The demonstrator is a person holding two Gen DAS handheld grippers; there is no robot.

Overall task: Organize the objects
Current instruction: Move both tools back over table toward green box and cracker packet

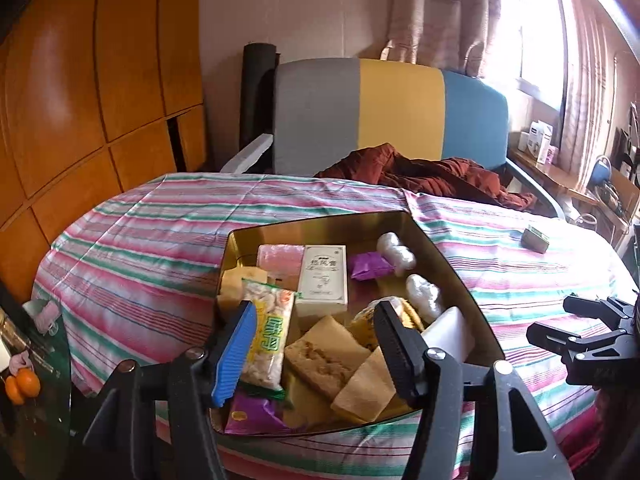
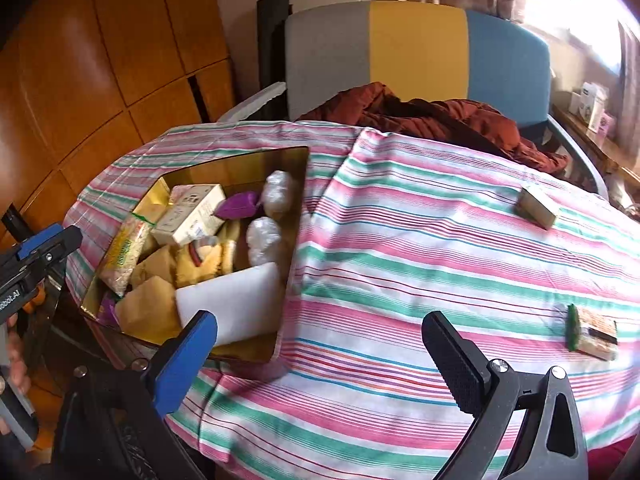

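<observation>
The gold tin sits on the striped cloth covering the table, straight ahead at twelve o'clock from the left gripper, whose fingers stand partly apart above the tin's near end with nothing pressed between them. Just past its blue pad, at about eleven o'clock, lies a snack bag with its long axis running away from the gripper. Beyond that, a cream box lies flat, its long axis also pointing toward the far wall of the tin. Tan wrapped cakes lie slantwise between the fingers. In the right wrist view the tin is at ten o'clock from the right gripper, which hangs wide and empty over bare cloth; a white foam block in the tin's near corner lies just beyond its blue finger. A small packet rests on the cloth at two o'clock, its long axis pointing roughly toward four o'clock, and a small box lies farther off at one o'clock, tilted the same way.
</observation>
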